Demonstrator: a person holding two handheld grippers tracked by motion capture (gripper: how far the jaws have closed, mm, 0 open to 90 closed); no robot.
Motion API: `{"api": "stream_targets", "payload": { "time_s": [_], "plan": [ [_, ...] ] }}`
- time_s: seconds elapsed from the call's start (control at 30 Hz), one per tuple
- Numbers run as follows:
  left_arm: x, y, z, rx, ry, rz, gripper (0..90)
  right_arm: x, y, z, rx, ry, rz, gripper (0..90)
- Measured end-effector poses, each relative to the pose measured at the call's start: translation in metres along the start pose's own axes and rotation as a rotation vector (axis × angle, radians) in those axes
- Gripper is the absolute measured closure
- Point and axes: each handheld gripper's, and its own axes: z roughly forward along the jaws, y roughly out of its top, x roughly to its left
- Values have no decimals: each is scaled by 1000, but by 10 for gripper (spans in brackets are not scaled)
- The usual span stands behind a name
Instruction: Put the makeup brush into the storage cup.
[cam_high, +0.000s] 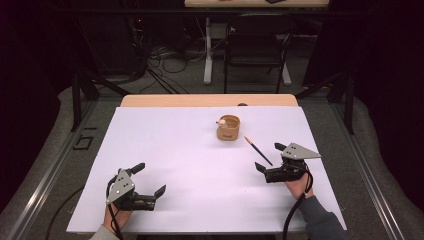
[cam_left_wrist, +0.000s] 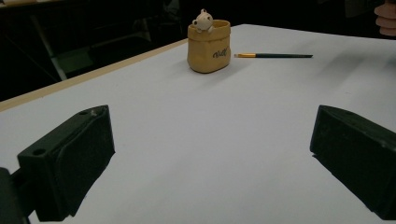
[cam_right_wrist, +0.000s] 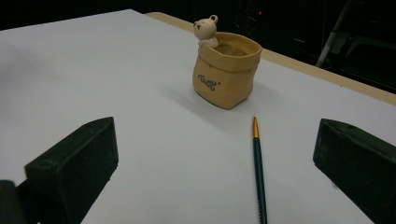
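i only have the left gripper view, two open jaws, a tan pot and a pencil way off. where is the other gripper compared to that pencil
Observer: In the high view the right gripper sits at the near end of the pencil, jaws open, not touching it.
Operator: which way does the pencil point from over there
Observer: In the right gripper view the pencil runs between the jaws, gold end toward the pot.
Operator: anything inside the pot
Observer: From the high view the pot looks empty, with just the small bear figure on its rim.
Operator: and my gripper, how far back am i
Observer: The left gripper is at the table's near left, well away from both things.
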Motion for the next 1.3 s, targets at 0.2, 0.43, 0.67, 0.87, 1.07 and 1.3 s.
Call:
{"api": "stream_targets", "payload": {
  "time_s": [0.2, 0.43, 0.67, 0.87, 1.07, 1.3],
  "plan": [
    [0, 0, 0, 3, 1, -2, 0, -2, 2, 9, 22, 4, -19, 0],
    [1, 0, 0, 2, 1, -1, 0, -8, 7, 19, 48, 10, -13, 0],
    [0, 0, 0, 3, 2, 1, 0, -14, 14, 24, 73, 1, -5, 0],
    [1, 0, 0, 4, 3, 1, 0, -21, 21, 28, 104, -2, 0, 0],
    [1, 0, -1, 0, 9, -1, 1, -27, 27, 35, 137, -3, -4, 0],
    [1, 0, -1, 3, 8, 0, 1, -30, 35, 47, 195, 12, -8, 0]
  ]
}}
